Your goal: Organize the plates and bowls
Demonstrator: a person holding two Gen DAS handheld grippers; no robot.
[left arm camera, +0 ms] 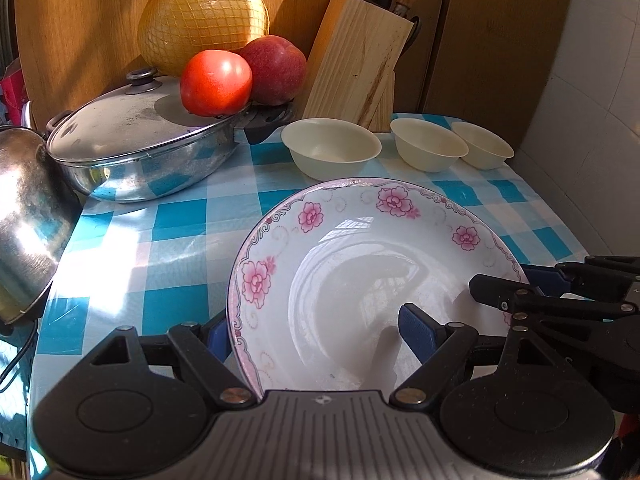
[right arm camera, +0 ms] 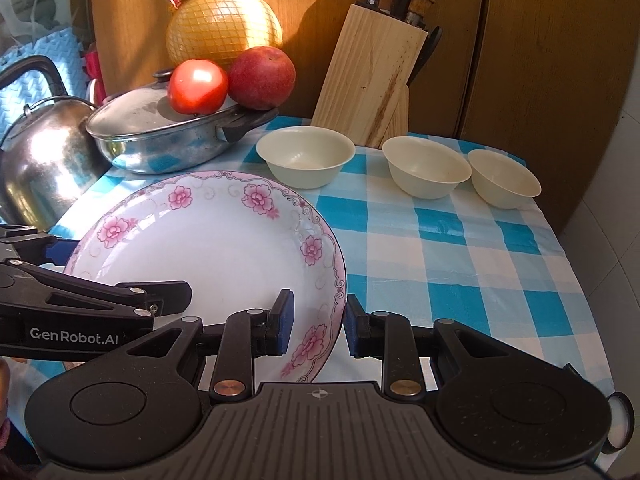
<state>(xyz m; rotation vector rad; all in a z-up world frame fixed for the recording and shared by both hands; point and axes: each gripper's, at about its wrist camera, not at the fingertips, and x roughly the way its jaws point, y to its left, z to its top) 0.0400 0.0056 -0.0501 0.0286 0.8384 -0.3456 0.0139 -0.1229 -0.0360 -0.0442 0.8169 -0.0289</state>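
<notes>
A white plate with pink flowers (left arm camera: 360, 264) lies on the blue checked tablecloth (left arm camera: 160, 240); it also shows in the right wrist view (right arm camera: 208, 248). My left gripper (left arm camera: 316, 330) is open, its jaws standing either side of the plate's near left rim. My right gripper (right arm camera: 318, 322) is open, its jaws straddling the plate's near right rim. Each gripper shows in the other's view, the right gripper (left arm camera: 520, 292) and the left gripper (right arm camera: 120, 276). Three cream bowls stand in a row behind: left (right arm camera: 306, 156), middle (right arm camera: 426, 166), right (right arm camera: 504, 178).
A lidded steel pan (right arm camera: 168, 132) with a tomato (right arm camera: 197, 86) and an apple (right arm camera: 262, 76) on its lid stands at the back left, a netted pomelo (right arm camera: 224, 26) behind. A kettle (right arm camera: 44, 160) is at the left. A wooden knife block (right arm camera: 376, 76) stands at the back.
</notes>
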